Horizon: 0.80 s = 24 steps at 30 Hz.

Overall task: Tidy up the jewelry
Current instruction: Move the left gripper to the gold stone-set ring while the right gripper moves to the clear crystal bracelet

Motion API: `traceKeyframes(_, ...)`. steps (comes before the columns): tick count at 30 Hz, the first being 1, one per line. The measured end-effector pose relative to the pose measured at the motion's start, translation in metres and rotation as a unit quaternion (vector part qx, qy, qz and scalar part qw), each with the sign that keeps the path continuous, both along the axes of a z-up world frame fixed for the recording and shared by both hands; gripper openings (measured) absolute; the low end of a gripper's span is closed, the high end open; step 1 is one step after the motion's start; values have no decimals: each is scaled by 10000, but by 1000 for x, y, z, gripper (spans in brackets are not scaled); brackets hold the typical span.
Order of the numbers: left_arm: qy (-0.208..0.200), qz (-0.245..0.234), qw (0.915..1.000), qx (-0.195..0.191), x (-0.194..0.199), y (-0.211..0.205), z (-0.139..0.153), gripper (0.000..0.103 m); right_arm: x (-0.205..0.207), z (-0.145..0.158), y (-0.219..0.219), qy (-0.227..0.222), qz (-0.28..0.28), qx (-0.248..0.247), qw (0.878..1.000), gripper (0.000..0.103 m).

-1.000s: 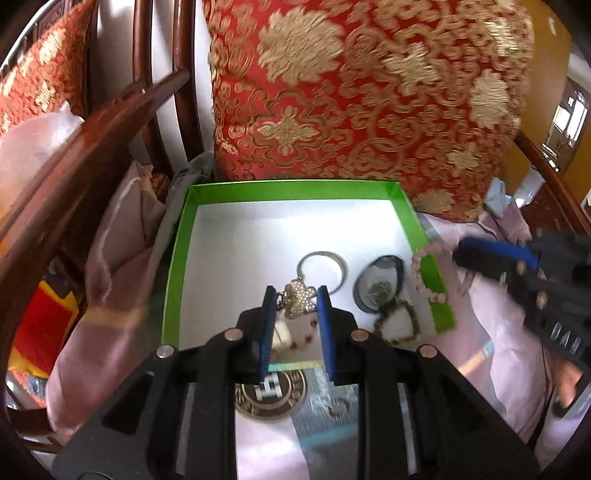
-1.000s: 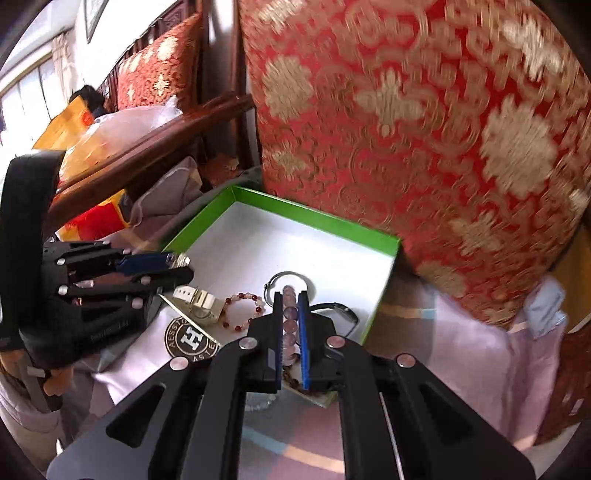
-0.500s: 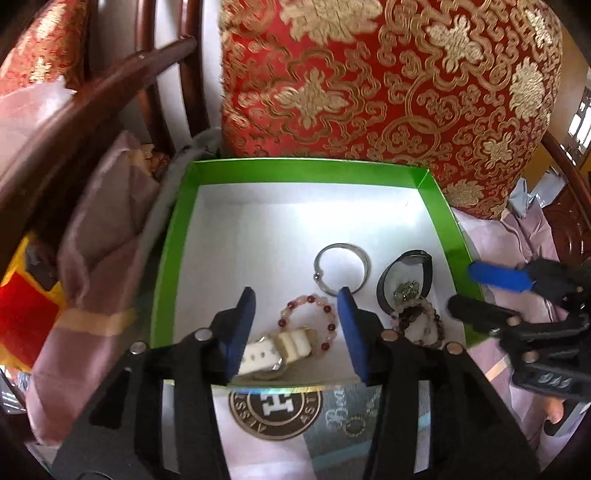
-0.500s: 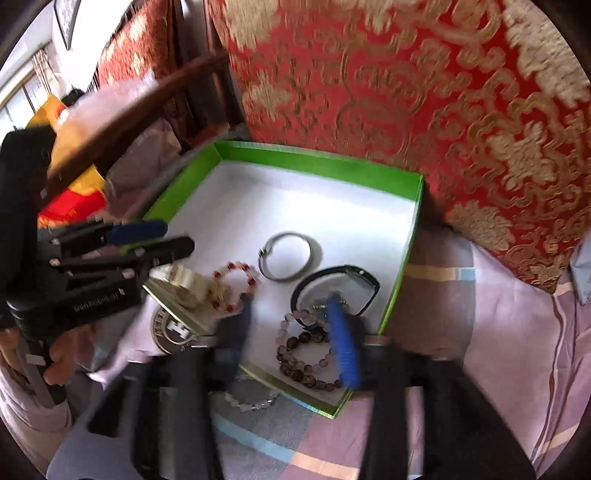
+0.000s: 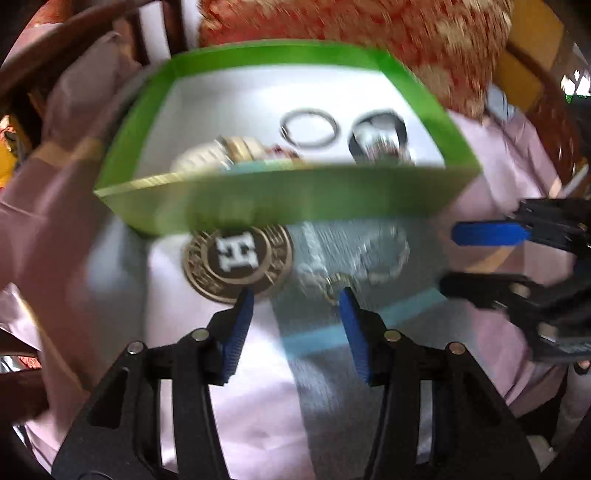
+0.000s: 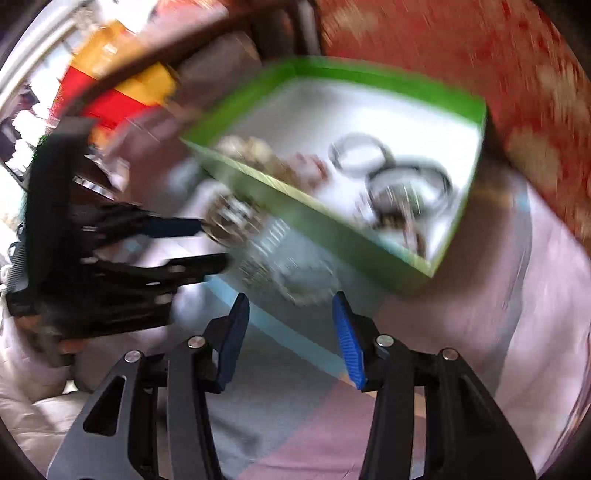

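Note:
A green box (image 5: 295, 199) (image 6: 332, 229) with a white floor holds a silver ring bangle (image 5: 308, 125) (image 6: 360, 157), a black bracelet (image 5: 378, 134) (image 6: 413, 184), a white watch (image 5: 218, 151) and beads. On the cloth in front of the box lies a clear bead chain (image 5: 354, 266) (image 6: 291, 273). My left gripper (image 5: 295, 299) stands open and empty just short of that chain. My right gripper (image 6: 290, 304) is open and empty too, a little back from the chain. Both views are blurred by motion.
A round brown "H" emblem (image 5: 238, 258) on a flat packet lies under the box's front edge. A red and gold cushion (image 5: 351, 33) stands behind the box. A dark wooden armrest (image 6: 177, 48) runs at the left. Pink cloth (image 5: 221, 406) covers the seat.
Both grippers have opened and let go of their jewelry into the box, then pulled back and dropped low toward the cloth in front of the box.

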State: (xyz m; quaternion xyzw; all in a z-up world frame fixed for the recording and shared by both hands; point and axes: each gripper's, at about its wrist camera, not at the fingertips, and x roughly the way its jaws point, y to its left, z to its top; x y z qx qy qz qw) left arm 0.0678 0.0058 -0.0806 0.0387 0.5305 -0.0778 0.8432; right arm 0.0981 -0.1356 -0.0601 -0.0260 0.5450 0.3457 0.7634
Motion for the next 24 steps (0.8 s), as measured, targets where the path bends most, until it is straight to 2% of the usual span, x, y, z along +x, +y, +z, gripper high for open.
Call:
traceKeyframes(2,70,-44,10000,-41,0,-4,-6,49,2,-19,6,-93,-130,-404,9991,43)
traceKeyframes(7,167,-152,9997,-72,3,-14,-15,49,13,-27,16,-205,-401,-246,9987,41)
traceKeyframes(9,199,-148,9997,-31,4,-16,-18,49,17,-32,20,-203,-412,-392,9982,24)
traceKeyframes(11,195,-131,9997,-22,5,-16,-18,49,17,-36,23,-334,-426,-638,9965,13)
traceKeyframes(13,200,-98,9997,-30,7,-15,-18,49,16,-35,22,-287,-353,-806,9957,8)
traceKeyframes(18,189,-36,9998,-93,8,-13,-15,49,15,-34,0,34,-375,-1077,9935,7)
traceKeyframes(22,232,-138,9995,-141,8,-20,-18,49,19,-38,-4,121,-399,-940,9947,8)
traceKeyframes(24,179,-178,9997,-41,7,-25,-19,49,19,-37,-2,125,-358,-922,9950,16)
